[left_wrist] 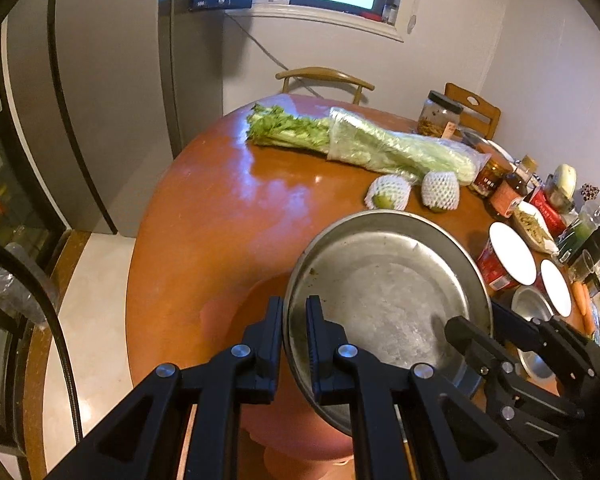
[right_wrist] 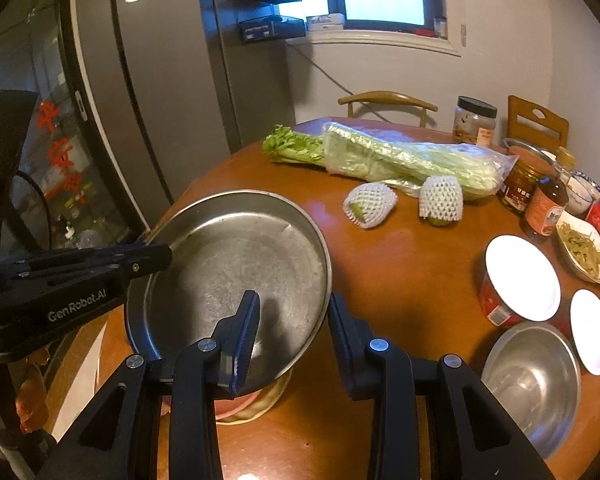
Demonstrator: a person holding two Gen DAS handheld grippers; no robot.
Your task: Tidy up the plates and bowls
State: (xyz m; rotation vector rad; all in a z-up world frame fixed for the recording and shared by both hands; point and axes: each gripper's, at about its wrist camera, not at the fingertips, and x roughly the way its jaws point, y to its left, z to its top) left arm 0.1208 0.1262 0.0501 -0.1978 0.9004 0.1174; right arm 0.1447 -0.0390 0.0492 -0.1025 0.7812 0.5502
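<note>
A large round steel plate point(left_wrist: 388, 292) hangs tilted above the brown round table point(left_wrist: 220, 216), held by both grippers. My left gripper point(left_wrist: 295, 320) is shut on its left rim. My right gripper point(right_wrist: 294, 320) grips the right rim, with one finger inside the plate point(right_wrist: 236, 264) and one outside. Each gripper also shows in the other view: the right gripper point(left_wrist: 484, 332) and the left gripper point(right_wrist: 156, 256). Under the plate sit a pink dish point(left_wrist: 300, 440) and a cream dish point(right_wrist: 272, 400), mostly hidden. A steel bowl point(right_wrist: 532, 384) stands at the right.
Two red tubs with white lids point(right_wrist: 520, 280) stand beside the steel bowl. Bagged celery point(right_wrist: 400, 160), two net-wrapped fruits point(right_wrist: 368, 204), jars and bottles point(right_wrist: 544, 200) fill the far and right side. Chairs point(right_wrist: 388, 100) stand behind the table and a fridge point(right_wrist: 140, 100) to the left.
</note>
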